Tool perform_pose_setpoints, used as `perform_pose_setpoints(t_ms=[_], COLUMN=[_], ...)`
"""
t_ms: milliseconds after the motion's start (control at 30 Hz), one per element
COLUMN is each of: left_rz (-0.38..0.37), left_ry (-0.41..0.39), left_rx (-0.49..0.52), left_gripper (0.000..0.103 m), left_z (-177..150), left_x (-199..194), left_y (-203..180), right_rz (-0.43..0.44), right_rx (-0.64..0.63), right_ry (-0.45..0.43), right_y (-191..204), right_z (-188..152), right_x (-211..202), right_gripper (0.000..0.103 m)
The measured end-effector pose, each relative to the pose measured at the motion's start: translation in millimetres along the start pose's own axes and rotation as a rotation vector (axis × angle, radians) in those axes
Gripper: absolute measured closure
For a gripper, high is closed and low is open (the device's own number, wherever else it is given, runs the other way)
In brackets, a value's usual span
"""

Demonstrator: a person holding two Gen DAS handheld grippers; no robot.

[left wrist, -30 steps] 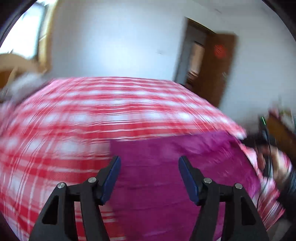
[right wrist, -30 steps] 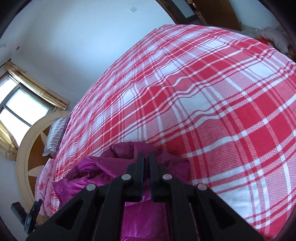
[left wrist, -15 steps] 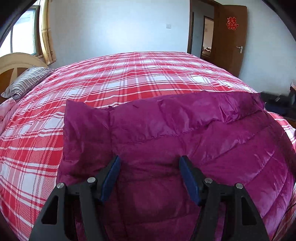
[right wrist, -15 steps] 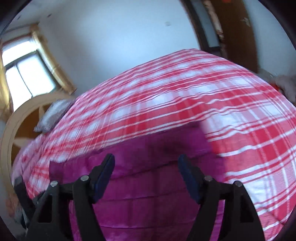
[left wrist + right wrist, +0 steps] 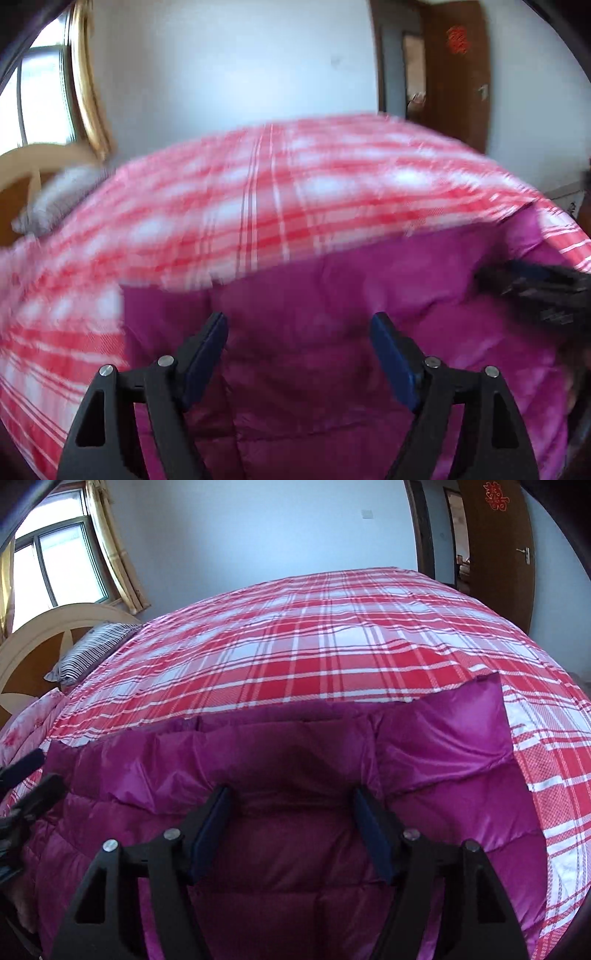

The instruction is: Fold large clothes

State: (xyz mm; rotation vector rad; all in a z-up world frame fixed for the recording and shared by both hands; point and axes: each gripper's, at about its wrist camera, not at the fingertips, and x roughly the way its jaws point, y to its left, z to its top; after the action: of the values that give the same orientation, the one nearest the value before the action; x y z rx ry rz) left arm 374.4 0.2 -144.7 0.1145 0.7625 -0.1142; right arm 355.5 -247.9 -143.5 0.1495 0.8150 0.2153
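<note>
Magenta quilted down jacket (image 5: pixel 295 760) lies spread flat on the bed with the red-and-white plaid cover (image 5: pixel 332 635), at the bed's near edge; its upper hem runs roughly parallel to that edge, one corner of the fabric standing up slightly toward the foot-side of the bed. Cover beyond the jacket is smooth up to the far edge.

Left gripper (image 5: pixel 299 354) — pitched downward over the jacket, black arms with blue pads spread apart. Jaws have just been opening wider; nothing sits between the pads, only jacket fabric below them. Released. Left wrist view is motion-blurred, so finer detail of the jacket surface there cannot be read.

Right gripper (image 5: pixel 291 827) — also angled down over the jacket, near its middle panel. Jaws have just been closing a little, yet they stand well apart; pads press on nothing. Released. Right wrist view is sharp.

Each gripper shows at the margin of the other's view: left one at the left side of the right wrist view, right one at the right side of the left wrist view.

Striped pillow (image 5: pixel 92 646) lies against the pale curved wooden headboard (image 5: pixel 48 627) at the head of the bed, well apart from the jacket.
</note>
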Motion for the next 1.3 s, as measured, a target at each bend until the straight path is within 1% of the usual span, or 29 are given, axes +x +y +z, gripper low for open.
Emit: perform_pose_setpoints(t_ms=[67,267,767,1300], left_rz=[-0.027,-0.039,-0.020,0.000], left_ry=[0.012,0.027,0.044,0.072], left_rx=[-0.048,-0.068,-0.058,-0.039], left_gripper=[0.024,0.022,0.020,0.018], left_z=[-5.9,-9.3,-13.8,-13.7], left_x=[8.0,15.2,22.1,28.5], left_y=[7.2,10.4,7.5,4.2], right_rz=[0.003,0.005,0.007,-0.028], right_rx=[0.003,0.011,0.017,-0.013], right_ry=[0.000,0.018,0.027,0.057], right_y=[0.1,-1.4,-2.4,3.1], right_z=[-1.1,-2.7,-5.4,-7.2], right_x=[2.0,8.1,10.4,17.4], right_gripper=[0.032,0.032,0.032,0.029])
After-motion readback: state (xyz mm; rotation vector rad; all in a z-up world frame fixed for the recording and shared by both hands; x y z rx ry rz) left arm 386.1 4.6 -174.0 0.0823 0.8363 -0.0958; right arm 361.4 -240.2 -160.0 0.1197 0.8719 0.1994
